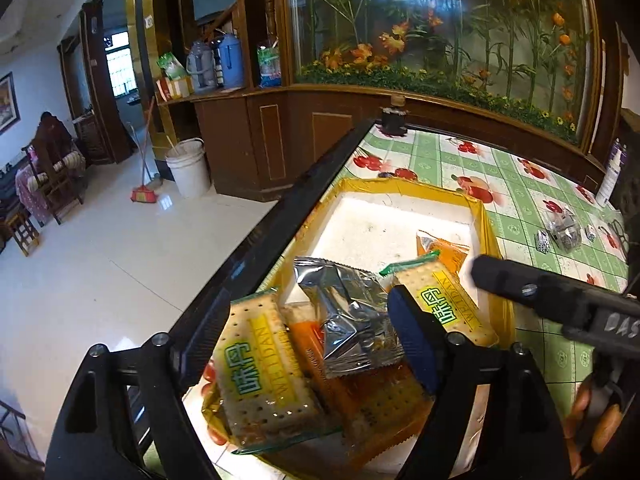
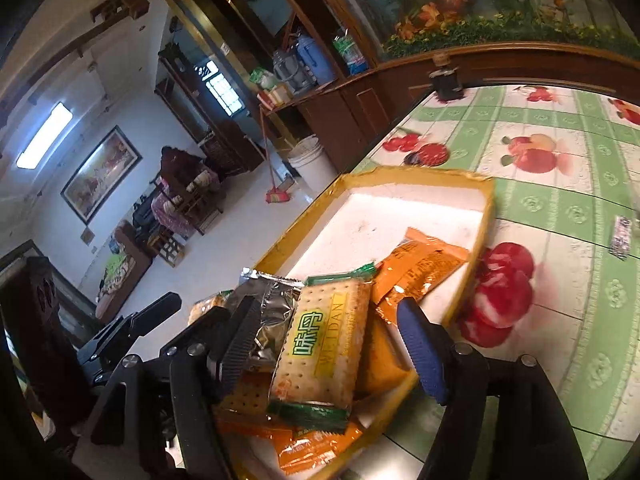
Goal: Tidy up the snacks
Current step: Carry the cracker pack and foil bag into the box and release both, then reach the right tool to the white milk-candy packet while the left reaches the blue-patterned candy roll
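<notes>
A white foam tray with a yellow taped rim lies on the fruit-patterned tablecloth at the table's left edge. Its near end holds a pile of snacks: cracker packs, a silver packet and orange packets. My left gripper is open, its jaws spread around the pile. My right gripper is open, one jaw on each side of a cracker pack; it also shows in the left wrist view, over the tray's right rim.
Small wrapped items lie on the tablecloth to the right. A dark jar stands at the far table corner. A wooden cabinet with a flower display runs behind. The floor beyond the left edge has a white bucket and a broom.
</notes>
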